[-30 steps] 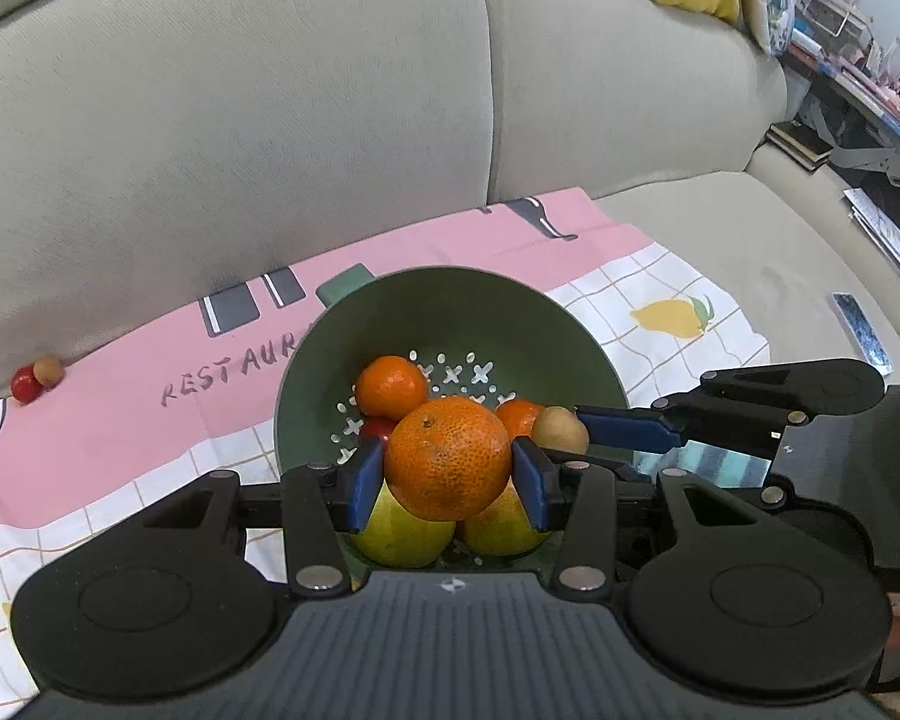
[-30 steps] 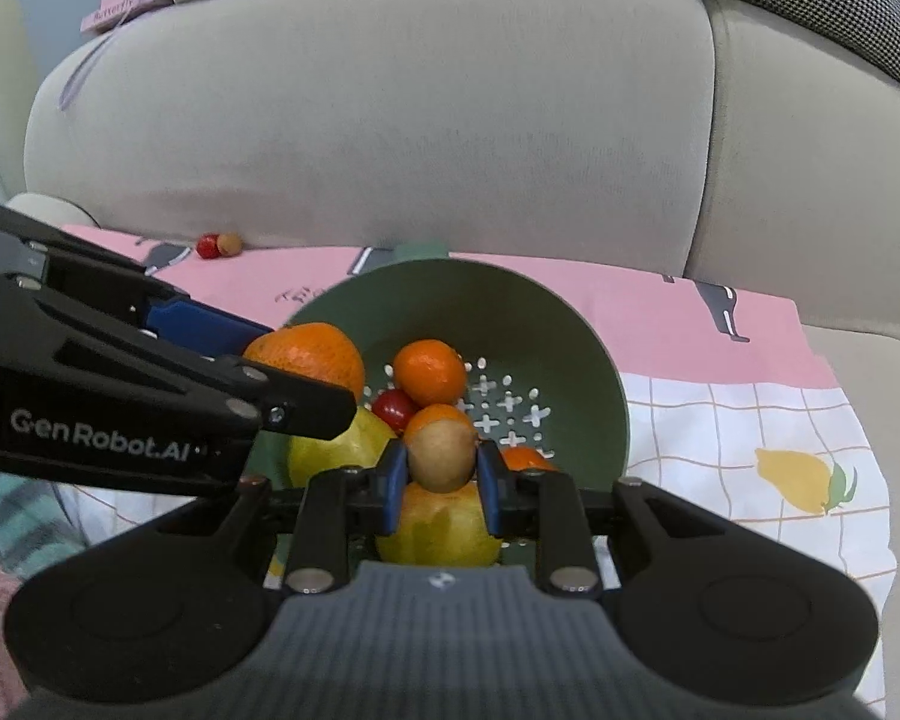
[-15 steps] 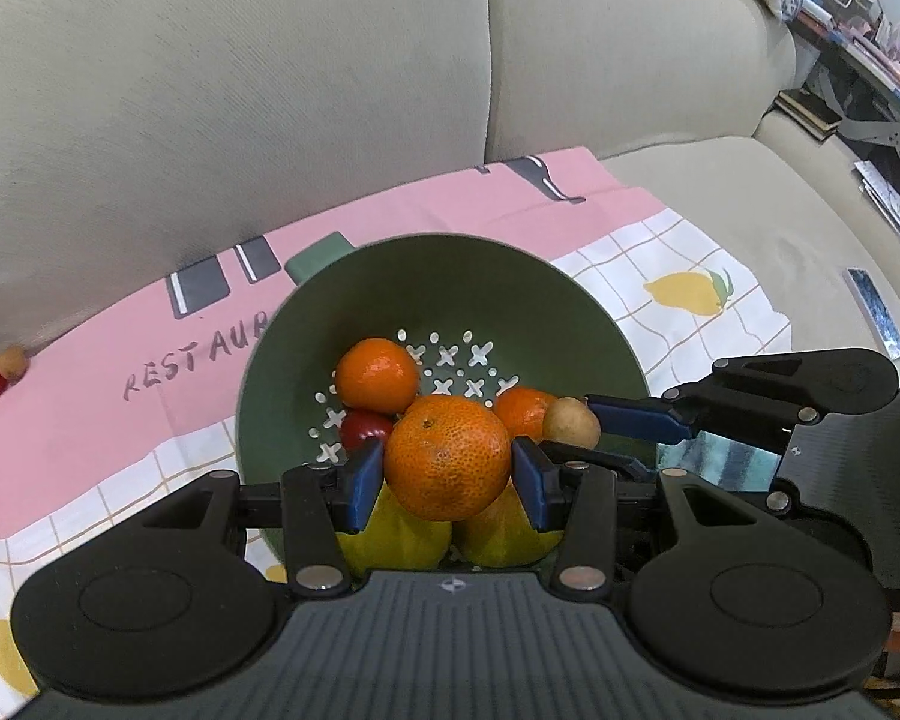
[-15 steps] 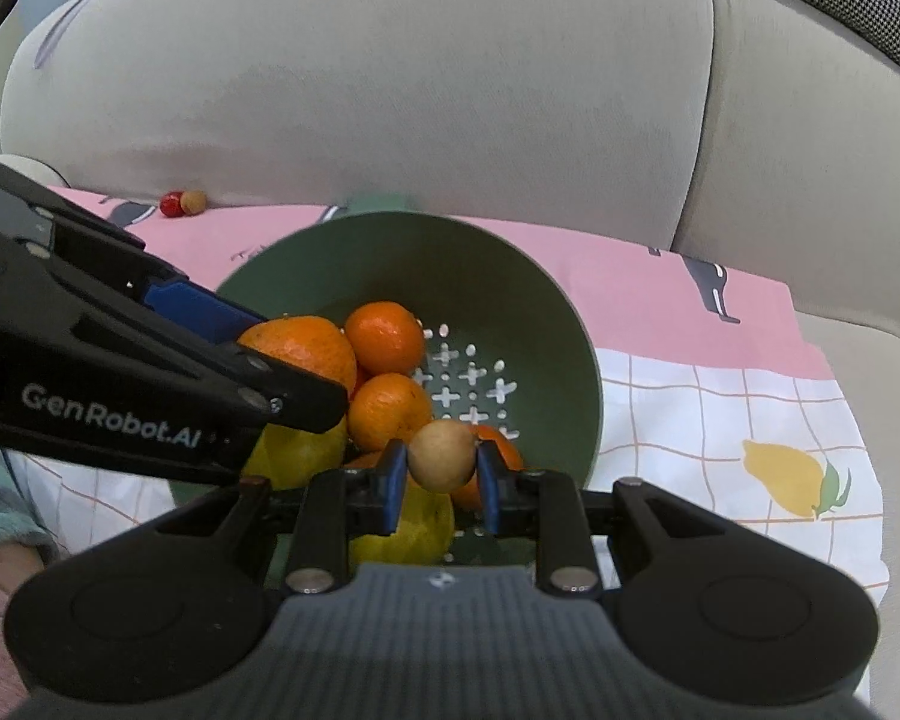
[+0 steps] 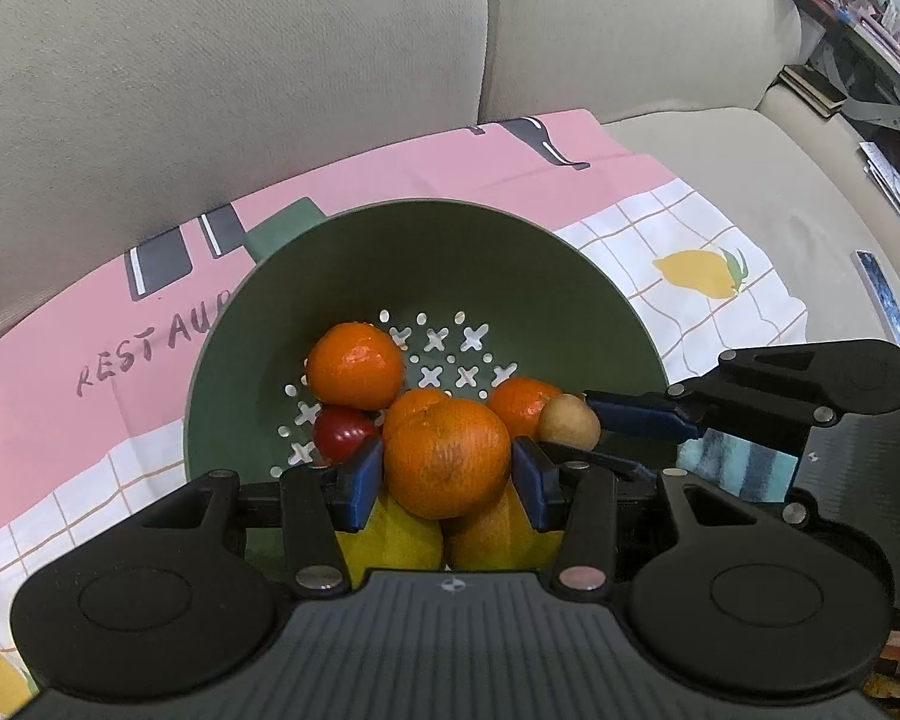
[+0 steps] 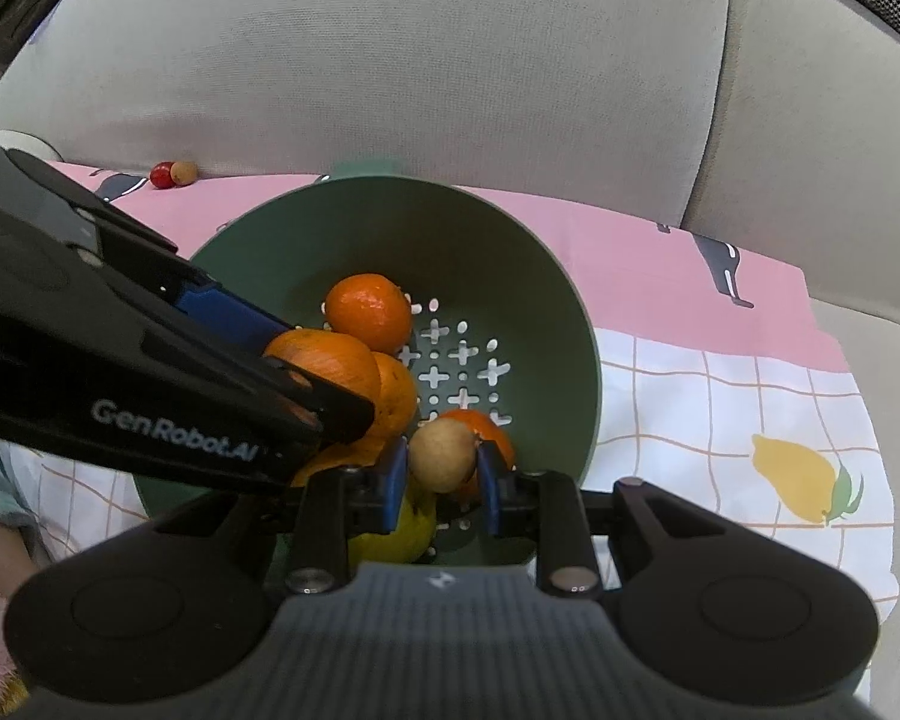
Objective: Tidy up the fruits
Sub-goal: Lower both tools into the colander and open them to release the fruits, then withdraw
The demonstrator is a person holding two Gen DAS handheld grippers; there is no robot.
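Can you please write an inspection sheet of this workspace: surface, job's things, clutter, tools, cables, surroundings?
Surface: pink and checked cloth spread on a beige sofa seat.
Job's things: green colander bowl holds several oranges, a red fruit and yellow fruits below. A red fruit and a brown fruit lie together on the cloth by the sofa back.
Clutter: nothing seen on the cloth.
Tools: left tool is shut on a large orange; right tool is shut on a small brown fruit. Both are over the bowl.
Cables: nothing seen.
Surroundings: sofa back cushions; books and papers at far right.
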